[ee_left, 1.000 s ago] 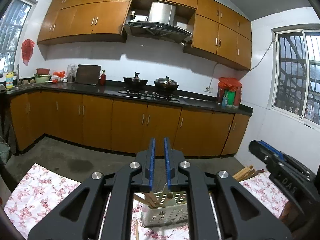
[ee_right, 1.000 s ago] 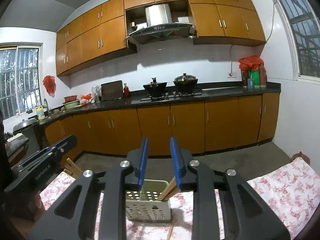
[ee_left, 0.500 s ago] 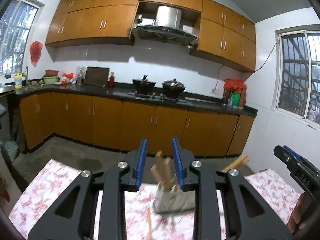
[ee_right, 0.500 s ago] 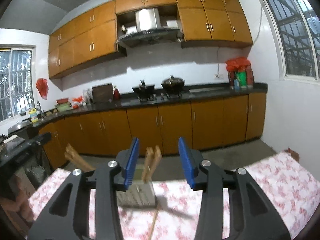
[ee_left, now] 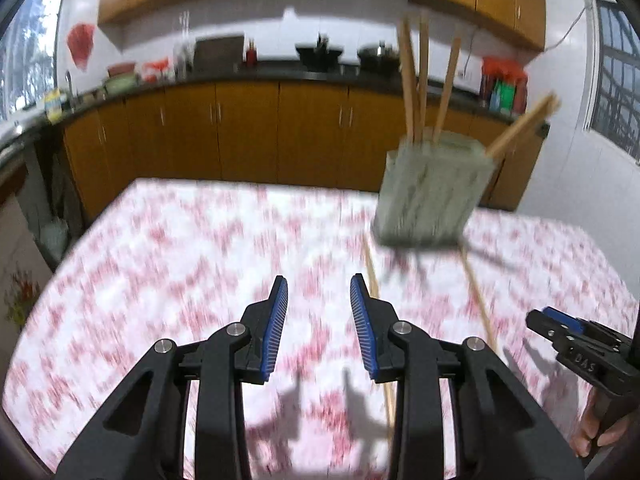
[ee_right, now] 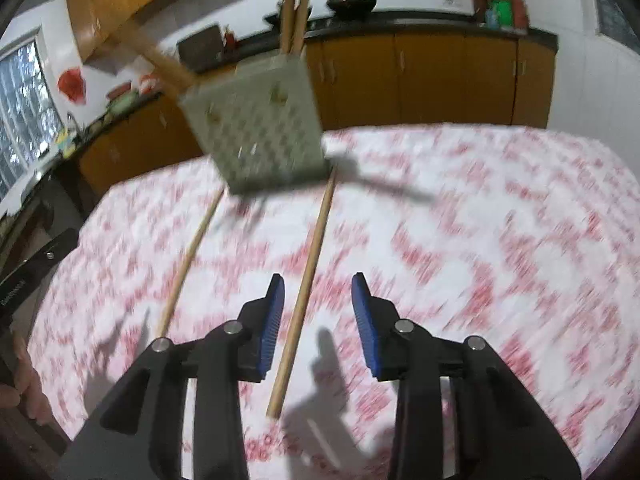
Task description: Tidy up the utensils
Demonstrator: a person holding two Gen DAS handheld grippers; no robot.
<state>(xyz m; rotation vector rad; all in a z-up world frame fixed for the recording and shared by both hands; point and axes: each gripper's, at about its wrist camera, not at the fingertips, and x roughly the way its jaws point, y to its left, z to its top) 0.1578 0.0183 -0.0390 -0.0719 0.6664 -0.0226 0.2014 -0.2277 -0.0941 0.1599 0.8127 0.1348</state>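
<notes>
Right now my left gripper (ee_left: pixel 319 300) sits at the lower centre of its view with its jaws spread apart and nothing between them, hanging over the bench (ee_left: pixel 168 264) with its red-flowered cloth. The perforated utensil holder (ee_left: pixel 430 192) stands on the cloth in the upper right of that view, blurred, and I count four chopsticks standing in it: three upright ones (ee_left: pixel 416 80) close together and one (ee_left: pixel 520 126) leaning out to the right. Two more chopsticks lie flat on the cloth below the holder, one (ee_left: pixel 372 276) running down just beside my right-hand fingertip and one (ee_left: pixel 478 300) further right. My right gripper (ee_right: pixel 319 300) is likewise released, its jaws wide, low in the centre of its own view; one loose chopstick (ee_right: pixel 306 280) lies on the cloth between its two blue pads (ee_right: pixel 273 320), nearer the left pad, and I cannot tell whether it touches that pad. The second loose chopstick (ee_right: pixel 188 260) lies apart at centre left. In that view the holder (ee_right: pixel 260 128) sits upper centre-left, at the far ends of both sticks. Each gripper shows at the edge of the other's view.
</notes>
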